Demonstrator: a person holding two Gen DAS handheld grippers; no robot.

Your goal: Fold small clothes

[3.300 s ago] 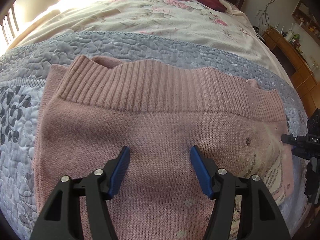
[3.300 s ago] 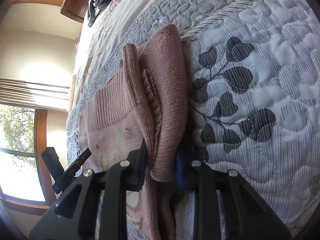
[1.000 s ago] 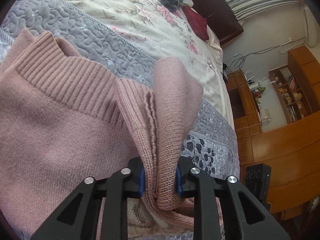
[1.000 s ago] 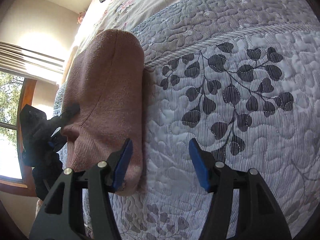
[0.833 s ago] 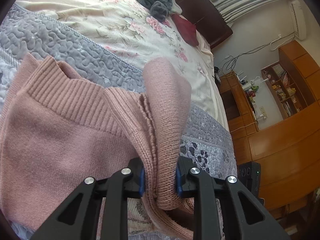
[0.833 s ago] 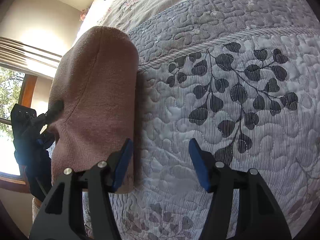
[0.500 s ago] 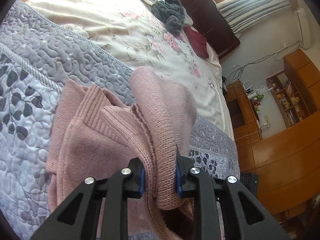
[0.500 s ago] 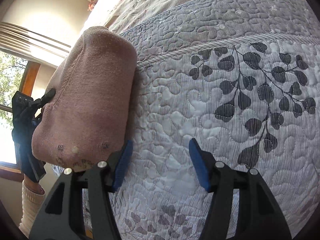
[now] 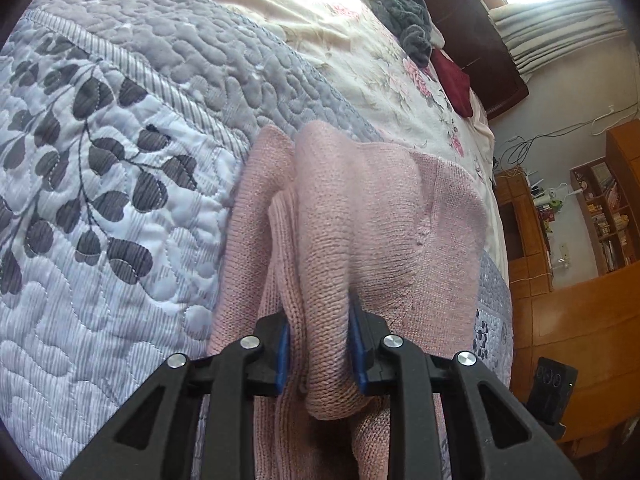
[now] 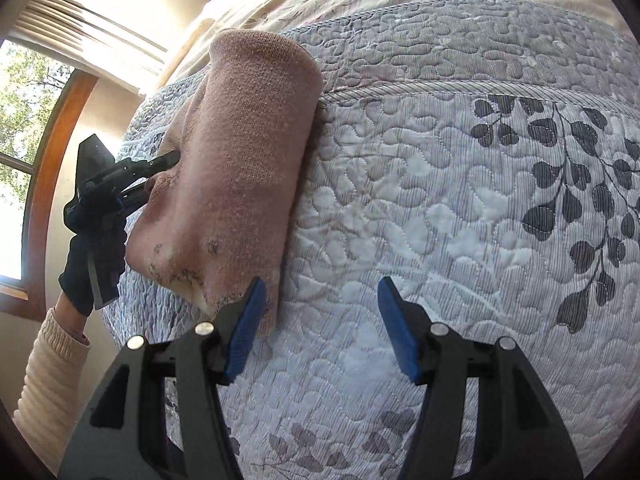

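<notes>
— Where's the sweater (image 9: 384, 216)?
— Folded on the bed's quilt (image 10: 460, 200), pinched by the left hand-held gripper (image 9: 320, 354).
— The right hand-held gripper (image 10: 320, 326)?
— Spread wide, empty, beside it.

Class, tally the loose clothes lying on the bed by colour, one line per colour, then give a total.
Pink: 1, the pink sweater
Grey: 1, the grey garment
Dark red: 1, the dark red garment
Total: 3
</notes>
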